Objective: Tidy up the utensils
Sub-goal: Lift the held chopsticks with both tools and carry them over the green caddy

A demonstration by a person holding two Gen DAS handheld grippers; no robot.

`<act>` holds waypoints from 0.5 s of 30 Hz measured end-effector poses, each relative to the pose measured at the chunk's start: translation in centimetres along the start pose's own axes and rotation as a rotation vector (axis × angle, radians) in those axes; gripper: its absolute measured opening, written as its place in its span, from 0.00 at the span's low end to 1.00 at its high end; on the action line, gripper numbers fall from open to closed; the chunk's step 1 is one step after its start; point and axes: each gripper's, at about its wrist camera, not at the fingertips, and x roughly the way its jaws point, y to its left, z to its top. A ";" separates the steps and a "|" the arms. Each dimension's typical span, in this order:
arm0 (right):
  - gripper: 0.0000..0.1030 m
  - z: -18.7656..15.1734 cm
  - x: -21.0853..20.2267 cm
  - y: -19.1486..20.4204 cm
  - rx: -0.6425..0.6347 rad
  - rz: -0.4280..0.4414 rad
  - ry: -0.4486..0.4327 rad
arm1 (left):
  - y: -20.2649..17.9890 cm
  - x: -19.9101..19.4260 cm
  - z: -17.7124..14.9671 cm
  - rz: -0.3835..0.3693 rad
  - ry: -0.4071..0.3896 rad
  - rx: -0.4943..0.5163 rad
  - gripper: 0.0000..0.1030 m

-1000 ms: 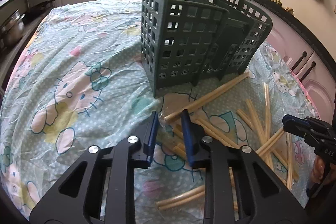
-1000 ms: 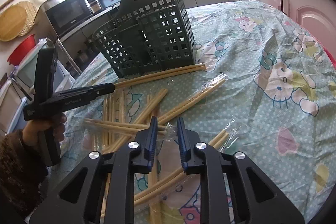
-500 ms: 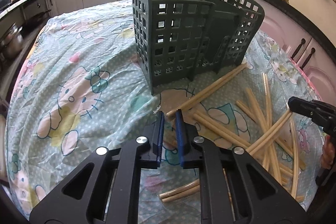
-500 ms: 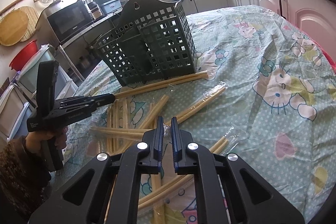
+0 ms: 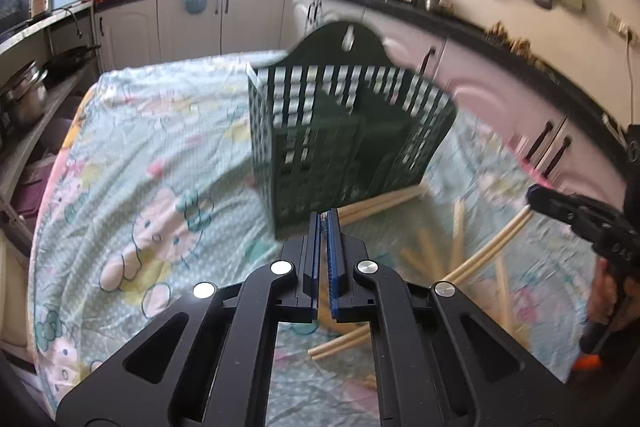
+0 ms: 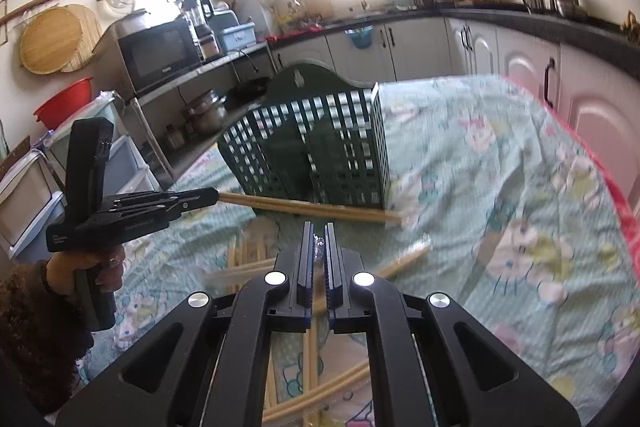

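In the left wrist view, the left hand-held gripper [image 5: 323, 223] sits in the lower centre of the frame with its blue-padded fingers [image 5: 331, 251] drawn almost together around a thin scrap of clear wrapper; whether a stick comes with it cannot be told. Just above its tips stands the dark green plastic lattice utensil caddy [image 5: 344, 143], upright at mid-frame on the bench covered by a pale green cartoon-print cloth [image 5: 160, 155]. Pale bamboo chopsticks [image 5: 384, 205] lie scattered on the cloth at the caddy's foot and toward the right of the frame, several blurred.

In the right wrist view, the right hand-held gripper [image 6: 319, 231] fills the lower centre, its jaws nearly closed with a crinkled bit of clear film pinched between them. The caddy [image 6: 320, 151] stands above the tips at mid-frame, and a long pair of chopsticks [image 6: 304, 207] lies along its base. At the left edge a hand [image 6: 96, 267] grips the other tool, whose fingers point right toward that pair
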 end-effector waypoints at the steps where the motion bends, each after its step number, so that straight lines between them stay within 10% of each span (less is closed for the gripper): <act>1: 0.05 0.4 -0.2 0.1 -0.003 0.001 -0.007 | -0.3 -0.4 0.3 -0.005 -0.015 -0.001 0.01; 15: 0.04 6.1 -3.9 2.4 -0.105 0.070 -0.094 | -4.1 -6.7 5.6 -0.031 -0.131 0.048 0.00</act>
